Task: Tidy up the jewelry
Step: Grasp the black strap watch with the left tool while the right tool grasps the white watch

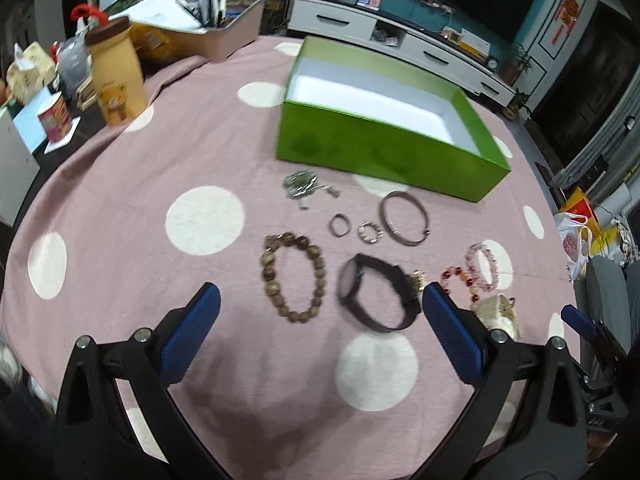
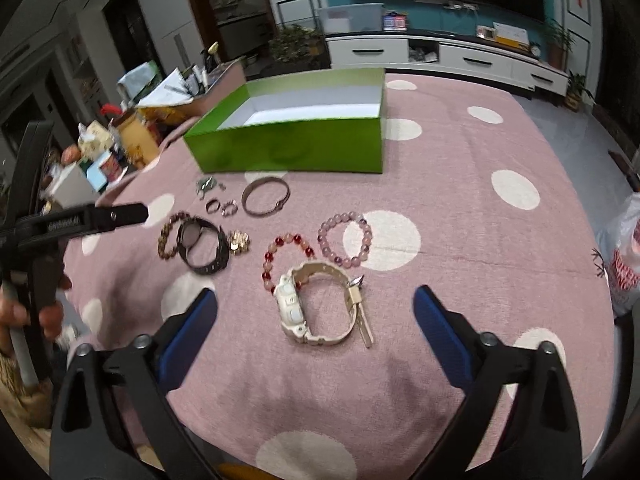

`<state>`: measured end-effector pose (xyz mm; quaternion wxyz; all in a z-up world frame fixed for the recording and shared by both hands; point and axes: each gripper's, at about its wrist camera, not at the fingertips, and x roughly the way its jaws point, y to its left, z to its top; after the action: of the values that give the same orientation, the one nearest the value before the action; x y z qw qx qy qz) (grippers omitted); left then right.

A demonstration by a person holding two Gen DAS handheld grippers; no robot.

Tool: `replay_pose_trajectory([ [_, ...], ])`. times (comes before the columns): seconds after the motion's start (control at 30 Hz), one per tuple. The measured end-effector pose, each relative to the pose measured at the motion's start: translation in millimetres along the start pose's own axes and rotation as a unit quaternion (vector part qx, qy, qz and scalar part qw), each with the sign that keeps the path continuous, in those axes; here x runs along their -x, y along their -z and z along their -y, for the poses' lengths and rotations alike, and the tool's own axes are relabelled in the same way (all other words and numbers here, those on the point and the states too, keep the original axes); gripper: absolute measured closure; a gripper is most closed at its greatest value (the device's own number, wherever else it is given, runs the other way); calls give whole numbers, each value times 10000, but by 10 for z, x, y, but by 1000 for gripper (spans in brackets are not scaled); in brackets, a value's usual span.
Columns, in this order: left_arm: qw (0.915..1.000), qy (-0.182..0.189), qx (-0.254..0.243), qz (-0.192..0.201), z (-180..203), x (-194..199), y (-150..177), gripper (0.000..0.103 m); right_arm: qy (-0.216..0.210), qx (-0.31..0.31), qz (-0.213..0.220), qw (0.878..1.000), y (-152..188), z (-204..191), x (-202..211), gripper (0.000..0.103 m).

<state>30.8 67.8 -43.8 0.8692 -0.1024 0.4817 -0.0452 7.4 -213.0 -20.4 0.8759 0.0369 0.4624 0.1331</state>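
Note:
On the pink dotted cloth lie a brown bead bracelet, a black watch, a metal bangle, two small rings, a red bead bracelet, a pink bead bracelet and a cream watch. An empty green box stands behind them. My left gripper is open above the brown bracelet and the black watch, touching neither. My right gripper is open, with the cream watch lying between its blue fingers; the pads do not touch it.
Bottles, a red tin and a pink bin of papers crowd the far left of the table. A white plastic bag sits off the right edge. A hand holds the left gripper's handle at the left of the right wrist view.

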Motion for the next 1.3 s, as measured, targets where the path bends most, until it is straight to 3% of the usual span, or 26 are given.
replay_pose_trajectory([
  [0.1,9999,-36,-41,-105,-28,-52,72,4,-84,214,-59,9997,63,-36,-39,20],
  [0.23,9992,153,-73,-351,22,-126,180,13,-168,501,-136,9985,114,-105,-115,33],
  [0.4,9979,307,-216,-536,226,-210,237,31,-290,687,-186,9970,140,-180,-246,44],
  [0.7,9976,177,-217,-637,403,-413,139,65,-381,840,-266,9954,157,-202,-456,66],
  [1.07,9954,-145,-14,-949,352,-665,81,89,-338,953,-279,9945,179,-138,-536,85],
  [1.3,9966,-67,-39,-821,320,-647,73,98,-487,830,-154,9952,185,-91,-454,85],
])
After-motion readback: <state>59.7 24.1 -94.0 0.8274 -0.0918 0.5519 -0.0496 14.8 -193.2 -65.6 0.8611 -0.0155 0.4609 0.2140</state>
